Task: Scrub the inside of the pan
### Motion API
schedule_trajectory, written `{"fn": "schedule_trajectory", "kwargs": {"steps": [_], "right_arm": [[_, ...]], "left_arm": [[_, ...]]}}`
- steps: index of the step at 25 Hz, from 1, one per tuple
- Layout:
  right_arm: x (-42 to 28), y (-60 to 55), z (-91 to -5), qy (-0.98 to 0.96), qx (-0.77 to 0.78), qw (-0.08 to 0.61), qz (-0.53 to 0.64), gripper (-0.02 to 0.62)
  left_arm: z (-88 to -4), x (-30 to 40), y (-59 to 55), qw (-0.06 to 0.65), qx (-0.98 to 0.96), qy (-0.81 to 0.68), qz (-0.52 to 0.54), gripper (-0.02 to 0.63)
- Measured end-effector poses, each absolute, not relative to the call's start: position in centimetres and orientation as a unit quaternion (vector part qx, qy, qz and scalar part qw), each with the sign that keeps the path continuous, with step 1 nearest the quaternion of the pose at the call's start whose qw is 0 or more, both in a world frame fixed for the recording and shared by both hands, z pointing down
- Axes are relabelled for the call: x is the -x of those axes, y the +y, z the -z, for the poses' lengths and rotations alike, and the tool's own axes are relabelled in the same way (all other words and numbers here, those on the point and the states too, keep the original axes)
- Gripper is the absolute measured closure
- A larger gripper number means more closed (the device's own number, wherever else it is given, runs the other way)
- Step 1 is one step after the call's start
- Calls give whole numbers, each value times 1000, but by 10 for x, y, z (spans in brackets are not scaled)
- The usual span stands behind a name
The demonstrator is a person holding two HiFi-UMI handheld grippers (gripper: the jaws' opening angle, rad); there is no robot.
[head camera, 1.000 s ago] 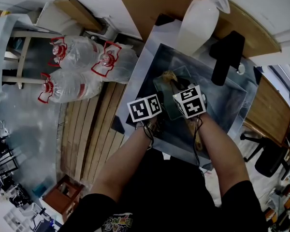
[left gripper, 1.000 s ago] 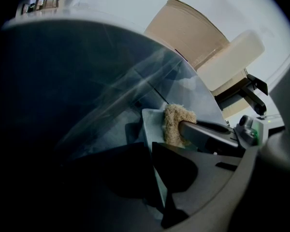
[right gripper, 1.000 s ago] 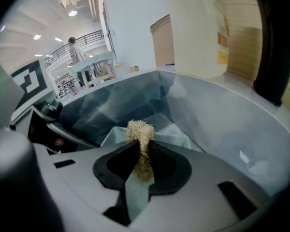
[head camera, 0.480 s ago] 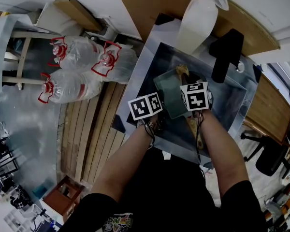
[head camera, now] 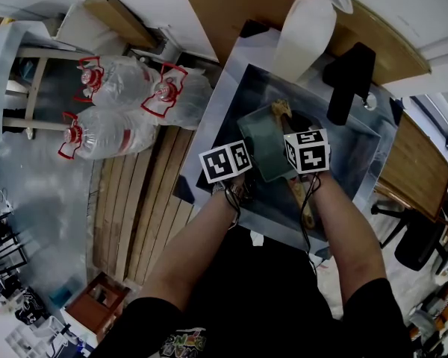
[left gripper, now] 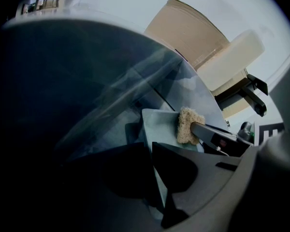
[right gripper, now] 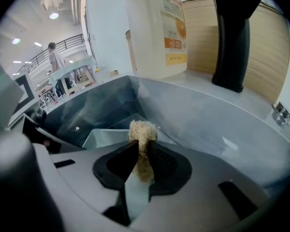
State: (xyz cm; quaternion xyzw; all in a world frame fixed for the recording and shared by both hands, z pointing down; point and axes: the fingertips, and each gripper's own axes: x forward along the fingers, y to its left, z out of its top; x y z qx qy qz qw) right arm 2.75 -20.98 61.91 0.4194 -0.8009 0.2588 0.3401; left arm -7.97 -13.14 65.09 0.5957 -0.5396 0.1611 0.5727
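Clamped on the sponge (right gripper: 142, 129), my right gripper (right gripper: 141, 154) has swept toward the upper right across the pan (head camera: 263, 146); my left gripper (left gripper: 152, 151) pinches its rim, scrubbing under way

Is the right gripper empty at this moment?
No, the right gripper has its jaws pinched on a tan sponge, plain in the right gripper view.
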Motion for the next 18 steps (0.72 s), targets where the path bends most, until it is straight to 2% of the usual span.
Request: {"fn": "schedule_trajectory", "kwargs": {"steps": [18], "right_arm": [[-45,-185,-626,-783,-410,383,-269,518]], "left_arm": [[-651,82,-132,574,-595,-540,-157,546]]}}
